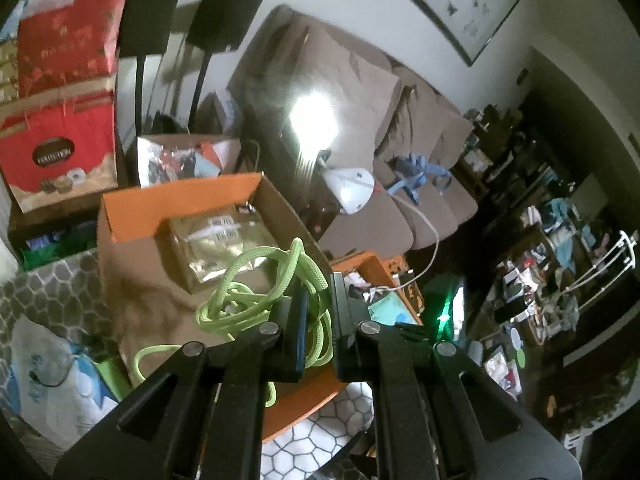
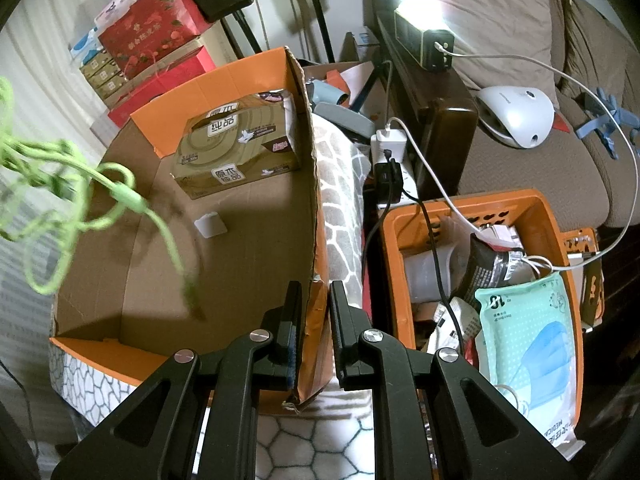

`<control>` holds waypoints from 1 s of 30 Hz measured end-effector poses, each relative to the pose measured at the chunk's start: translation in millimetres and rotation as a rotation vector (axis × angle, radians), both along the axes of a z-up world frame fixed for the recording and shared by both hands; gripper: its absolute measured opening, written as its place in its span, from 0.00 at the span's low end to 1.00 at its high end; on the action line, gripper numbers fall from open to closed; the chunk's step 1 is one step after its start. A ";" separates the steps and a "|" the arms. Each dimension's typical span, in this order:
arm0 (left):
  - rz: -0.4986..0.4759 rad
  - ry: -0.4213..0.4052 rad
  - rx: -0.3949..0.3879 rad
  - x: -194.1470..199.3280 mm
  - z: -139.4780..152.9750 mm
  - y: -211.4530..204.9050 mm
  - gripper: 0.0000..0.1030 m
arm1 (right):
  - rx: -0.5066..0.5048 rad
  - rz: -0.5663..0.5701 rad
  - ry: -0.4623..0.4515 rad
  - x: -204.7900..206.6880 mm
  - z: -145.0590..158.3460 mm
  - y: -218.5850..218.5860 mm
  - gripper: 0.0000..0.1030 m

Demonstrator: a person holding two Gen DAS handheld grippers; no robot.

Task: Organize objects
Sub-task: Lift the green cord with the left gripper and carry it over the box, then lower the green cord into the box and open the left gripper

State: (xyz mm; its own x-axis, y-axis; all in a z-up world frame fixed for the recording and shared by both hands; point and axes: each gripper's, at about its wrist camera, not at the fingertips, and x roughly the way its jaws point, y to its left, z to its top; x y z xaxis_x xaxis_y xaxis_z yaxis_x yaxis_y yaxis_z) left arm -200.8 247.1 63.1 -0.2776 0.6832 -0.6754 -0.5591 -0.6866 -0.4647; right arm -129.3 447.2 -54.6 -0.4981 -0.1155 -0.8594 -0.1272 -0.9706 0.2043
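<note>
Sofa-side cardboard box (image 2: 160, 300) with tissue box (image 2: 236, 146) inside.

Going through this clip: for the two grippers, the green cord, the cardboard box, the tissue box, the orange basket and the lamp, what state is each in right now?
left gripper: shut on the green cord
right gripper: shut on the cardboard box wall
green cord: tangled, dangling over the box
cardboard box: open-topped, mostly bare inside
tissue box: lying flat in the box, unopened
orange basket: full of clutter
lamp: switched on
</note>
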 end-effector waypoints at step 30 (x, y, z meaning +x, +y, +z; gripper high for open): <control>-0.105 -0.153 0.025 -13.5 -83.8 71.6 0.09 | 0.001 0.000 0.000 0.3 -0.7 0.3 0.12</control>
State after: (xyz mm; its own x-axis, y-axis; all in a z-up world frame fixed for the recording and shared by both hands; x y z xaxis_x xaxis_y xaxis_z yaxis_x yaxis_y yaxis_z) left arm -214.3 318.7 -20.7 -0.0994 0.7201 -0.6867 -0.5488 -0.6153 -0.5658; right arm -129.0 447.6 -55.3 -0.4980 -0.1152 -0.8595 -0.1270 -0.9708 0.2037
